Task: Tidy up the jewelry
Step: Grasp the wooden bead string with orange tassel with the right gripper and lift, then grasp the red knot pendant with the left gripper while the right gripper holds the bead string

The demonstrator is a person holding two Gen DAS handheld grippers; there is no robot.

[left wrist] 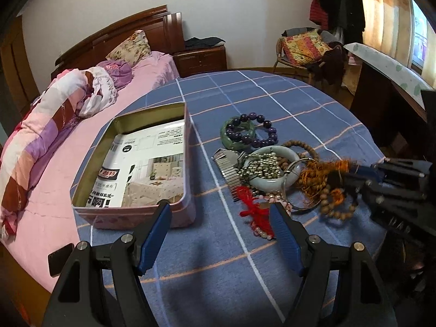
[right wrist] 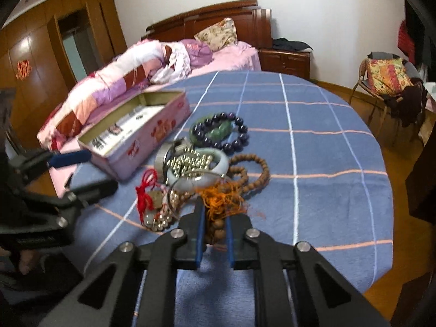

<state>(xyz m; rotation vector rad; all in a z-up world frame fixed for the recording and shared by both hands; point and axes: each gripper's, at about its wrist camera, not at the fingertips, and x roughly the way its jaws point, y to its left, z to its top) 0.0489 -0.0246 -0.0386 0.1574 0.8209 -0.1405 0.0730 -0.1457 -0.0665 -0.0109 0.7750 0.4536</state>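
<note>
The right gripper [right wrist: 214, 219] is pinching a wooden bead string [right wrist: 215, 231] with an orange tassel [right wrist: 222, 199], its fingers nearly closed around the beads at the near edge of the jewelry pile [right wrist: 196, 163]. The pile is lying on the blue checked tablecloth [right wrist: 313, 163], just right of the pink tin [left wrist: 188, 125], which is sitting open with a printed sheet [left wrist: 147, 163] inside. The left gripper [left wrist: 220, 212] is hovering wide open and holding nothing, near the tin's front corner.

Bed [left wrist: 68, 125], nightstand [left wrist: 200, 58], chair [right wrist: 387, 87]
</note>
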